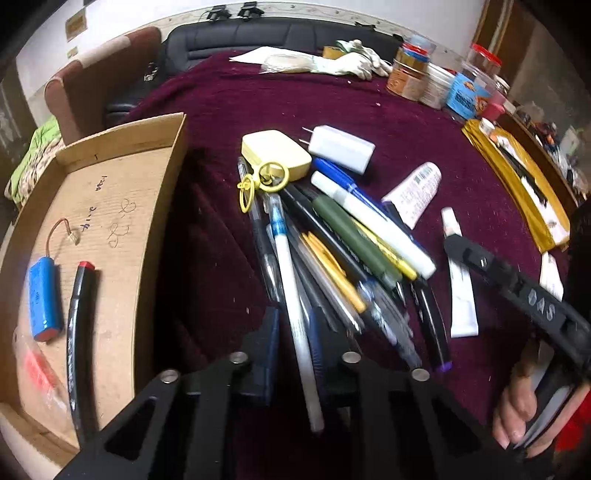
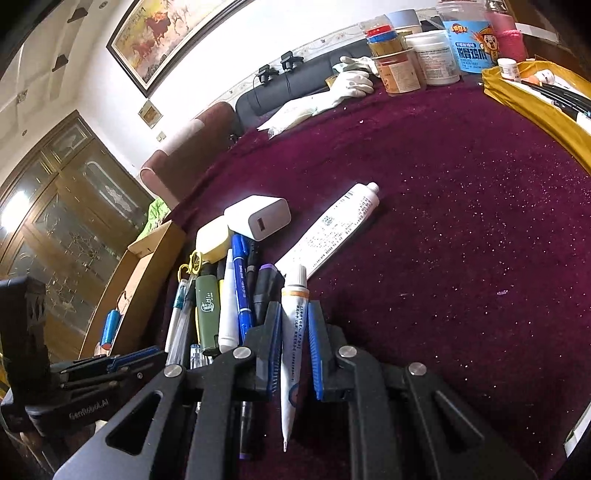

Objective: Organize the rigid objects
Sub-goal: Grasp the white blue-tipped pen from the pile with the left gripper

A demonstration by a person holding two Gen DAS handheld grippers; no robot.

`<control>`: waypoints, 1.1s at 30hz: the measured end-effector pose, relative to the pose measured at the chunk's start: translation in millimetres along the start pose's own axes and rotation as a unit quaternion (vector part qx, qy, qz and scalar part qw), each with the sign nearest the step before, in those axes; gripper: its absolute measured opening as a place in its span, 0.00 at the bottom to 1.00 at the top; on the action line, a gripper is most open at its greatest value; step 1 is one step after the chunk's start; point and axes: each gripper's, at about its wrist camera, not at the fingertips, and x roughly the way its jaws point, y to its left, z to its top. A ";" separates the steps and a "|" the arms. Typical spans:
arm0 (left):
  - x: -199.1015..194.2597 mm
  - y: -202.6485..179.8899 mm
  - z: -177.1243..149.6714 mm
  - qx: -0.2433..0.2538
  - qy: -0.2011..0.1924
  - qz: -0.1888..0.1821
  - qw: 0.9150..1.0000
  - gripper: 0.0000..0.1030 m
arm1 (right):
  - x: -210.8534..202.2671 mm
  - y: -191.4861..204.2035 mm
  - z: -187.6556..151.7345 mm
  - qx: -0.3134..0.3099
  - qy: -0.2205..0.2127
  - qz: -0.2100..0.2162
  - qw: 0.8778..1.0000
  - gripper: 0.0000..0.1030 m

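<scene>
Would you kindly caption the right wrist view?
Right gripper straddles a small white tube beside the pen pile on a maroon cloth.

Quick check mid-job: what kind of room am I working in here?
Most likely a home living or dining room. A table under a maroon cloth stands by a black sofa, with a framed horse painting on the wall and a glass-door cabinet to the side.

Two tubes (image 1: 413, 194) (image 1: 460, 280), one charger (image 1: 341, 148), one cardboard box (image 1: 122, 177)
</scene>
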 end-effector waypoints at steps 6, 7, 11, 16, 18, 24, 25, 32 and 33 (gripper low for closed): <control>-4.4 -8.4 -11.9 0.006 -0.012 -0.006 1.000 0.13 | 0.3 0.5 -0.9 -0.004 0.002 0.005 1.000 0.13; -3.6 -7.5 -10.9 0.002 -0.011 -0.006 1.000 0.13 | 1.0 0.4 -0.8 -0.005 0.004 0.005 1.000 0.13; -3.7 -6.2 -7.6 -0.013 -0.006 -0.017 1.000 0.06 | 1.8 2.1 -1.7 -0.012 0.009 0.010 1.000 0.13; -8.6 -5.7 -15.7 -0.025 -0.006 -0.034 0.999 0.06 | 3.8 2.8 -0.9 -0.015 0.012 0.011 1.000 0.13; -6.7 -6.1 -14.7 -0.023 -0.006 -0.027 0.999 0.07 | 4.5 2.4 -0.5 -0.016 0.014 0.010 1.000 0.13; -14.5 -2.2 -13.3 -0.046 -0.029 -0.028 0.998 0.06 | 2.6 3.7 -1.4 -0.020 0.010 0.007 1.000 0.13; -15.8 0.2 -13.9 -0.053 -0.030 -0.030 0.998 0.06 | 2.1 3.9 -1.6 -0.020 0.009 0.007 1.000 0.13; -22.2 8.8 -12.4 -0.096 -0.037 -0.055 0.993 0.06 | -2.6 7.2 -3.0 -0.029 -0.001 0.004 1.000 0.13; -22.6 8.4 -11.4 -0.101 -0.038 -0.064 0.992 0.06 | -3.8 7.8 -3.6 -0.030 -0.004 0.004 1.000 0.13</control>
